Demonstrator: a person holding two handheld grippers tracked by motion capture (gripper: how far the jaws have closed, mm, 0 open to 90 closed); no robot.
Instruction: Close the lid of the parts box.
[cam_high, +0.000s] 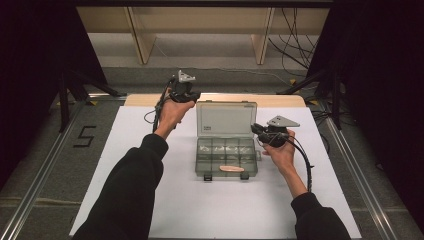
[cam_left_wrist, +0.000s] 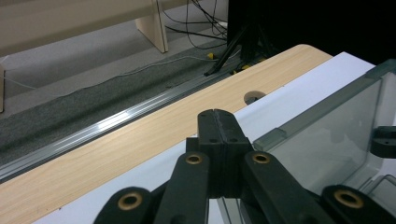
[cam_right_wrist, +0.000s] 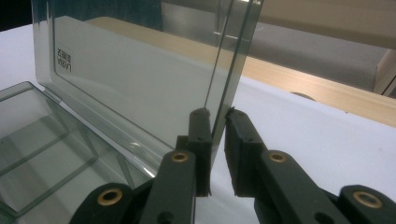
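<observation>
A clear plastic compartment box (cam_high: 199, 159) stands open mid-table, its lid (cam_high: 226, 117) upright at the back. A tan oval piece (cam_high: 231, 169) lies in a front compartment. My right gripper (cam_high: 259, 131) is at the lid's right edge; in the right gripper view the lid (cam_right_wrist: 130, 79) runs between the jaws of that gripper (cam_right_wrist: 215, 114), which are shut on its edge. My left gripper (cam_high: 184, 93) is held up behind the lid's left corner. In the left gripper view its jaws (cam_left_wrist: 217, 114) are pressed together with nothing between them, the lid (cam_left_wrist: 336, 135) just to their right.
A white mat (cam_high: 200, 210) covers the table, with a bare wooden strip (cam_high: 150, 100) along the far edge and a round hole (cam_left_wrist: 254, 96) in it. Metal rails run along both sides. Tripod legs and cables (cam_high: 295, 50) sit on the floor behind.
</observation>
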